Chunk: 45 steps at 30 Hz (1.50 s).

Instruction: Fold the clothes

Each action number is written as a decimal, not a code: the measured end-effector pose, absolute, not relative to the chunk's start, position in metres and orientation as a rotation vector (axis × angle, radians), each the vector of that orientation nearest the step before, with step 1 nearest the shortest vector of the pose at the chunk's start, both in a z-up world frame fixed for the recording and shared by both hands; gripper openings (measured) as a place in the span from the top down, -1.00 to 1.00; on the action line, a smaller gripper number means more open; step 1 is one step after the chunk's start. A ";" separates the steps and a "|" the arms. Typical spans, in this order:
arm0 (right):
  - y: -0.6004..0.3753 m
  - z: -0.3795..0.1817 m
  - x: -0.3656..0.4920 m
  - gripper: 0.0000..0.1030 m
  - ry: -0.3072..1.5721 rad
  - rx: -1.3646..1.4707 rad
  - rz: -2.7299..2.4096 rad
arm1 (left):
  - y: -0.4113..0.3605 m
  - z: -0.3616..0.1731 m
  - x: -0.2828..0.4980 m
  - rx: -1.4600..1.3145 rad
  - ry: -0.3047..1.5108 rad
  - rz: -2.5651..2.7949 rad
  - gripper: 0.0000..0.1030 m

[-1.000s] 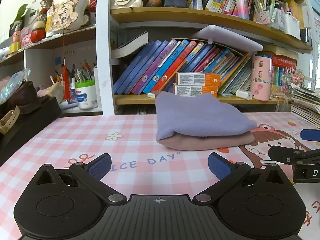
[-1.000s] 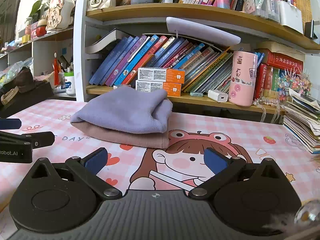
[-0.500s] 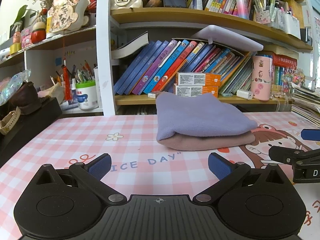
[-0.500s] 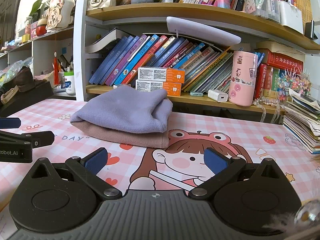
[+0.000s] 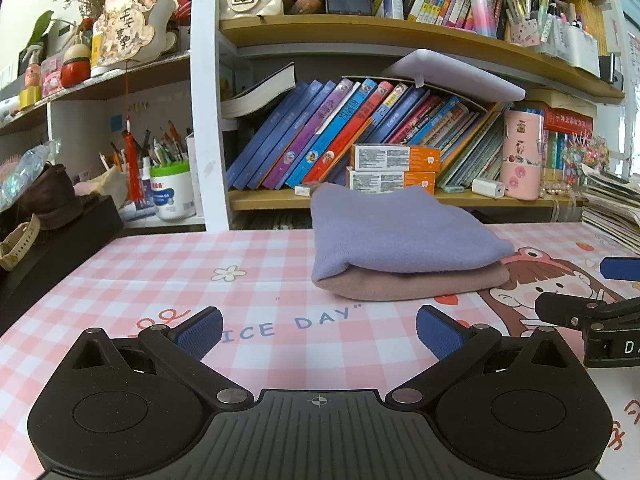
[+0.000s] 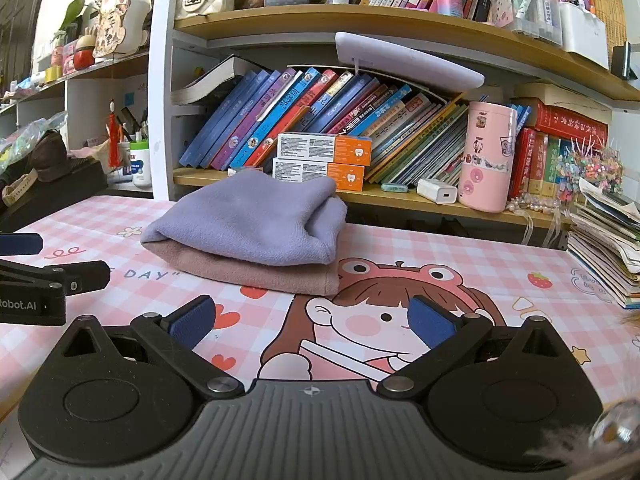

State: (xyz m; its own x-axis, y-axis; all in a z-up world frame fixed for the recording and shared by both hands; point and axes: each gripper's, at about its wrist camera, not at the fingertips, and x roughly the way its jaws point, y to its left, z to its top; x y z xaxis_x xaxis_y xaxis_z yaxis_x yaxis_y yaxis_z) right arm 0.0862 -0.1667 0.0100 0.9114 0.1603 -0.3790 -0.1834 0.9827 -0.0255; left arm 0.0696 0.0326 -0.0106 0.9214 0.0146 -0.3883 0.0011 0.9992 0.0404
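A folded lilac garment [image 5: 396,232] lies on top of a folded dusty-pink one [image 5: 416,285], stacked at the back middle of the table. In the right wrist view the same lilac piece [image 6: 248,220] rests on the pink piece [image 6: 256,274]. My left gripper [image 5: 319,333] stands open a short way in front of the stack, nothing between its blue pads. My right gripper [image 6: 311,323] is open too, low over the cartoon print, in front and right of the stack. Each gripper shows at the edge of the other's view.
A pink checked table mat [image 5: 256,280] with a cartoon girl covers the table. Behind it a bookshelf [image 5: 360,196] holds slanted books, two orange boxes and a pink canister [image 6: 486,156]. A black box [image 5: 56,236] sits left, stacked books [image 6: 604,248] right.
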 end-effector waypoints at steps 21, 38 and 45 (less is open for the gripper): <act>-0.166 0.010 0.086 -1.00 0.386 -0.060 0.177 | 0.033 -0.011 0.070 0.042 0.403 0.009 -1.00; -0.165 0.009 0.086 -1.00 0.390 -0.060 0.179 | 0.033 -0.012 0.070 0.040 0.407 0.008 -1.00; -0.166 0.009 0.087 -1.00 0.394 -0.062 0.181 | 0.034 -0.012 0.073 0.034 0.421 0.008 -1.00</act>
State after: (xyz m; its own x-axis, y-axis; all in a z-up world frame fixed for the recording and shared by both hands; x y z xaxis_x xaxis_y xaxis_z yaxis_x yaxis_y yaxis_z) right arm 0.0868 -0.1658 0.0092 0.9076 0.1635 -0.3867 -0.1874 0.9820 -0.0245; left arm 0.0727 0.0344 -0.0121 0.9125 0.0143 -0.4089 -0.0003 0.9994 0.0344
